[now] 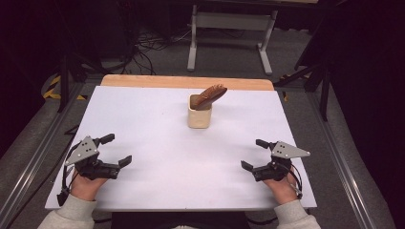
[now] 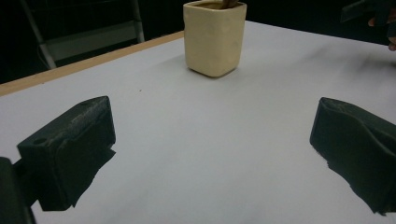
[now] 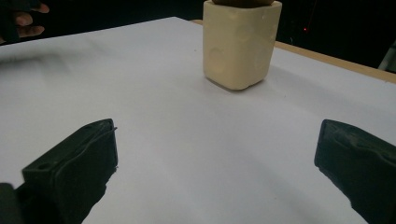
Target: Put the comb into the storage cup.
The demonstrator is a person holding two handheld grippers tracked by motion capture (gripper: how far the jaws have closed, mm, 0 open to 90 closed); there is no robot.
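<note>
Cream cup (image 1: 199, 117): 1 | brown piece (image 1: 210, 96): 1 | grippers: 2

We see a white counter (image 1: 157, 167) with a strip of pale wood (image 1: 186, 82) along its far edge. Beyond it lies a grey carpeted floor (image 1: 229, 62), where a light metal frame (image 1: 231, 28) stands on two legs. To the frame's left, dark cables (image 1: 148, 47) tangle on the floor. At the far left we make out yellow-and-black striped tape (image 1: 53, 88). Metal rails (image 1: 31, 164) run down both sides of the counter, and the surroundings are dark.
</note>
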